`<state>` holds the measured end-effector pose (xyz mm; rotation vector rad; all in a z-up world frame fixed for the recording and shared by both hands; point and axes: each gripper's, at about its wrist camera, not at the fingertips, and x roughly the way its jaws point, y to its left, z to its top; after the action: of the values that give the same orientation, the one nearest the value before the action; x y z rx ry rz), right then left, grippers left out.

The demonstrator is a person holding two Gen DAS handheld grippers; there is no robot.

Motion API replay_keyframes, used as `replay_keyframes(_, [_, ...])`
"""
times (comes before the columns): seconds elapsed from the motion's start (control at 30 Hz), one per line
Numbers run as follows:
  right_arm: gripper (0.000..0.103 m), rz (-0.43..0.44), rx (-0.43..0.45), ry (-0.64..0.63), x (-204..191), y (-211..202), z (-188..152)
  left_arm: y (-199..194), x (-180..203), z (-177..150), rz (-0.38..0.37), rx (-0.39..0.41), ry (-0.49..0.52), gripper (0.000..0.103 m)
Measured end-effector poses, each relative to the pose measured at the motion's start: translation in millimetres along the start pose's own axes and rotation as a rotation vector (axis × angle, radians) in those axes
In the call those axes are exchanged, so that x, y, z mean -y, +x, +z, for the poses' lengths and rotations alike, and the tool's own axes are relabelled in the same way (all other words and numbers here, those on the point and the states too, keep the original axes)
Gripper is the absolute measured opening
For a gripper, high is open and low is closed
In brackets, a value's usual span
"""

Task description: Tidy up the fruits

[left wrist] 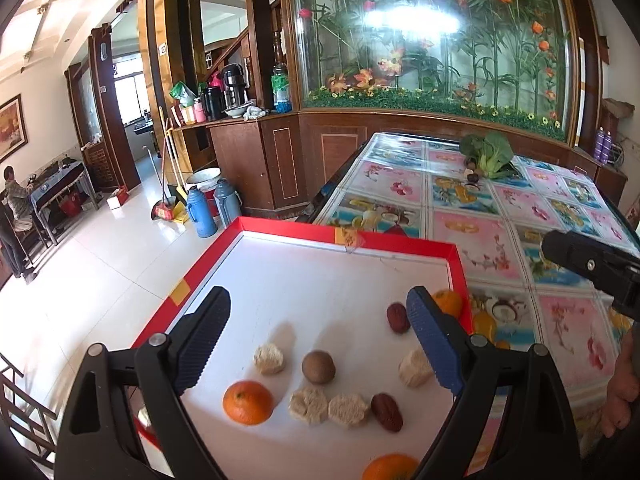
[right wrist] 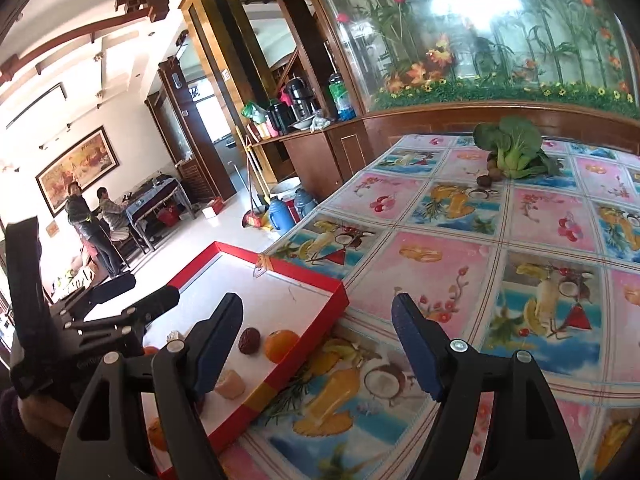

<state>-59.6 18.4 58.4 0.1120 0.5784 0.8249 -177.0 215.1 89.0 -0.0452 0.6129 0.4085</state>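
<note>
Red-rimmed and white inside, the shallow tray (left wrist: 456, 256) sits at the table's near left corner and already holds most of the fruit: an orange (left wrist: 248, 402), a round brown fruit (left wrist: 318, 367), two dark dates (left wrist: 398, 317), and several pale cut chunks (left wrist: 348, 410). The left gripper (left wrist: 320, 344) hangs over this tray with its blue-padded jaws spread wide and nothing between them. The right gripper (right wrist: 320, 344) is likewise spread and empty, poised over the tray's right edge and the table beyond.

What remains, I judge, is the small cluster of brown fruits (right wrist: 490, 176) lying far across the table, just beside a leafy green vegetable (right wrist: 516, 148). They lie straight ahead and a little right of the right gripper, well apart from it, and that hand is the nearer one. Being round, they offer no long axis to align with.

The tablecloth (right wrist: 540, 220) is glossy and fruit-printed, likely slippery. Beyond it stands a wooden cabinet fronted by a glass panel of artificial flowers (left wrist: 432, 40); people sit at a table (right wrist: 156, 196) far left.
</note>
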Motion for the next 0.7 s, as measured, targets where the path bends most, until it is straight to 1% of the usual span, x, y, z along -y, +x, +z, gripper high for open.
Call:
replay_keyframes(0.03, [0.076,0.009,0.037,-0.007,2,-4,-3,3,0,3,0.008,-0.002,-0.003,0.090])
replay_keyframes(0.07, [0.076,-0.006,0.078,-0.004,6,-7,-7,9,-1,9,0.015,-0.012,-0.008,0.090])
replay_keyframes(0.1, [0.077,-0.050,0.064,0.010,11,-7,-6,15,-2,14,0.017,-0.027,-0.008,0.090])
replay_keyframes(0.13, [0.078,-0.022,0.084,0.023,14,-10,-6,18,-2,17,0.020,-0.044,-0.006,0.090])
replay_keyframes(0.17, [0.078,0.012,0.130,0.047,20,-14,-9,26,-2,23,0.027,-0.082,-0.001,0.090])
replay_keyframes(0.2, [0.078,0.002,0.128,0.044,23,-11,-11,33,-2,29,0.036,-0.115,0.005,0.090])
replay_keyframes(0.23, [0.078,-0.013,0.083,0.033,24,-2,-11,40,0,30,0.058,-0.157,0.017,0.090])
replay_keyframes(0.27, [0.078,-0.012,0.012,0.064,30,9,-9,49,2,33,0.088,-0.209,0.032,0.090])
replay_keyframes(0.3, [0.078,0.015,-0.010,0.115,37,13,-9,57,2,36,0.109,-0.247,0.039,0.090])
replay_keyframes(0.33, [0.078,0.026,-0.009,0.156,42,13,-10,61,-2,36,0.136,-0.265,0.031,0.090])
replay_keyframes(0.37, [0.078,0.017,-0.008,0.149,41,12,-10,63,-4,37,0.160,-0.275,0.020,0.090])
replay_keyframes(0.4, [0.078,0.005,-0.006,0.136,40,12,-10,69,-5,39,0.181,-0.303,0.004,0.090])
replay_keyframes(0.43, [0.078,0.003,-0.002,0.133,37,10,-11,72,-5,40,0.185,-0.322,0.005,0.090])
replay_keyframes(0.5, [0.078,0.013,0.002,0.101,29,8,-13,81,0,39,0.240,-0.367,0.037,0.090])
replay_keyframes(0.57, [0.078,0.019,0.001,0.041,17,7,-15,86,5,34,0.240,-0.417,0.033,0.090])
replay_keyframes(0.63, [0.078,0.026,0.006,0.002,11,5,-17,88,9,29,0.264,-0.462,0.048,0.090])
replay_keyframes(0.7, [0.078,0.022,0.010,-0.022,11,4,-17,89,14,29,0.270,-0.476,0.039,0.090])
